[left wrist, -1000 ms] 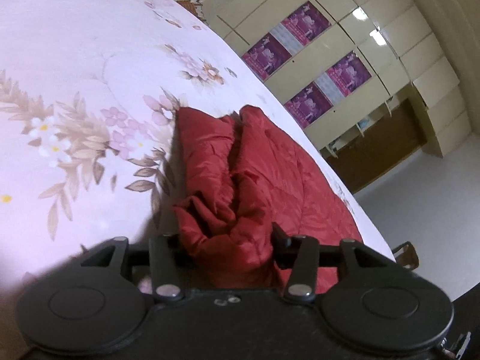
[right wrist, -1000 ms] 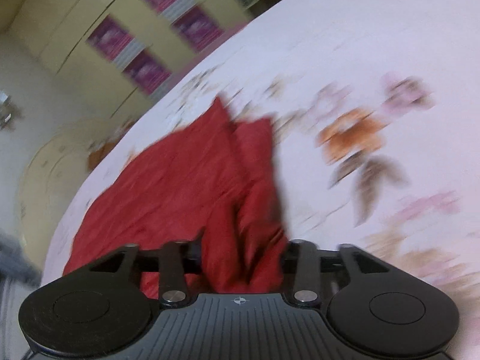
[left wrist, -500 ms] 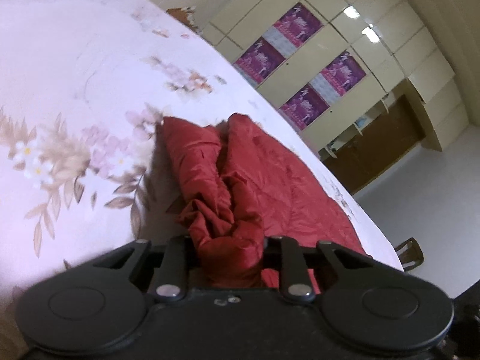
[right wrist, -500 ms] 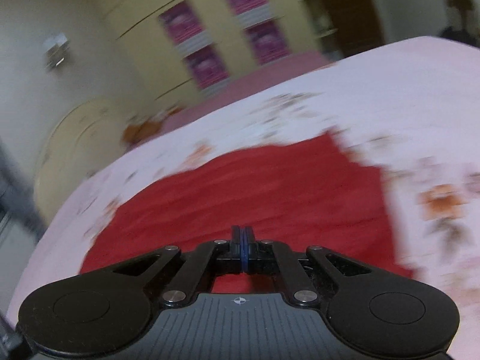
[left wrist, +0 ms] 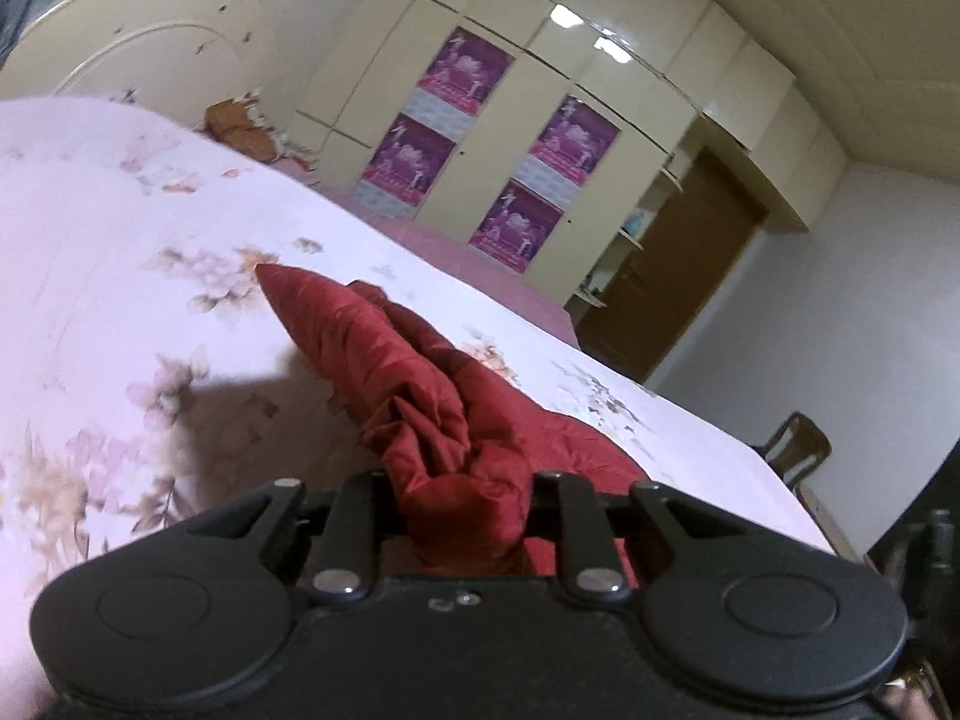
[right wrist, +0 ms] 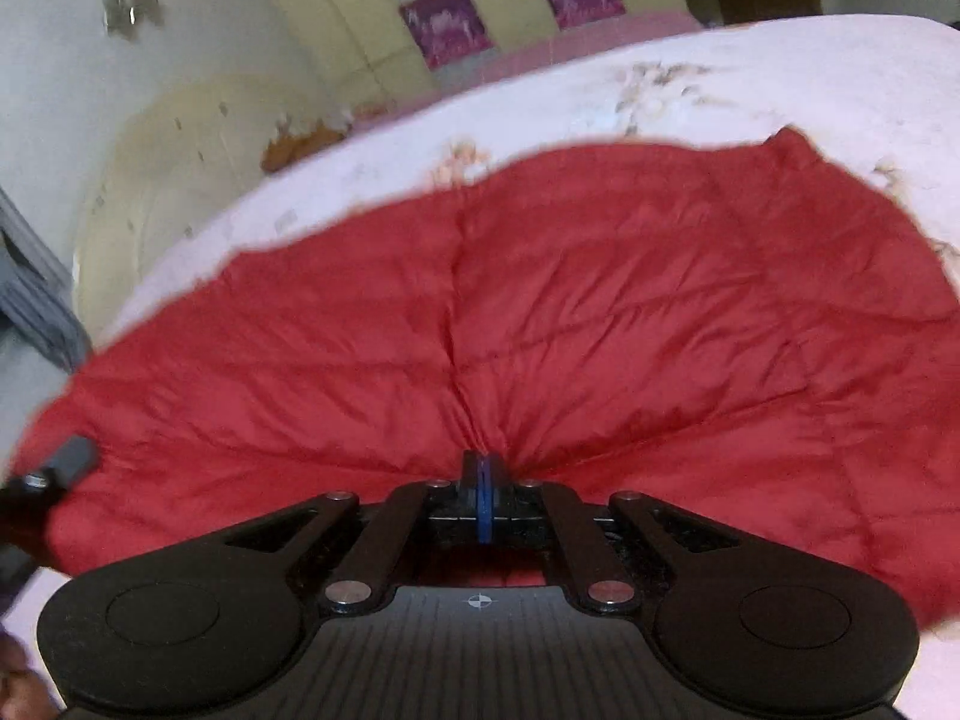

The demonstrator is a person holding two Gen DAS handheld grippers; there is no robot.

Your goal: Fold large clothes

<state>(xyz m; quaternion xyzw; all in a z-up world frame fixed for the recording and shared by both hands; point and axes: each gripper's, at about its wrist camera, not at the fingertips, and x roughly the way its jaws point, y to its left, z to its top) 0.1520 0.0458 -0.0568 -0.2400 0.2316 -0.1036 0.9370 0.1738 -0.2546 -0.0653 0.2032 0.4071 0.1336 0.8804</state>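
While the floral bedspread (left wrist: 108, 252) fills everything ahead of and beneath both grippers, the cream wardrobe (left wrist: 540, 84) with its purple posters (left wrist: 465, 69) stands beyond it, far past the fingertips. On the bedspread lies the red quilted jacket (right wrist: 540, 300), spread wide in front of the right gripper (right wrist: 483, 474) and reaching out to both sides of it. That gripper's jaws are pressed together, and the fabric puckers in radiating creases right at their tips, so they seem to pinch a thin fold of the jacket, though blur hides the contact itself. From the left wrist view, a thick bunched roll of the jacket (left wrist: 420, 396) runs forward from the left gripper (left wrist: 465, 504), whose jaws are clamped around that wad. At the lower left edge of the right wrist view, a dark gripper part (right wrist: 54, 474) touches the jacket's edge.
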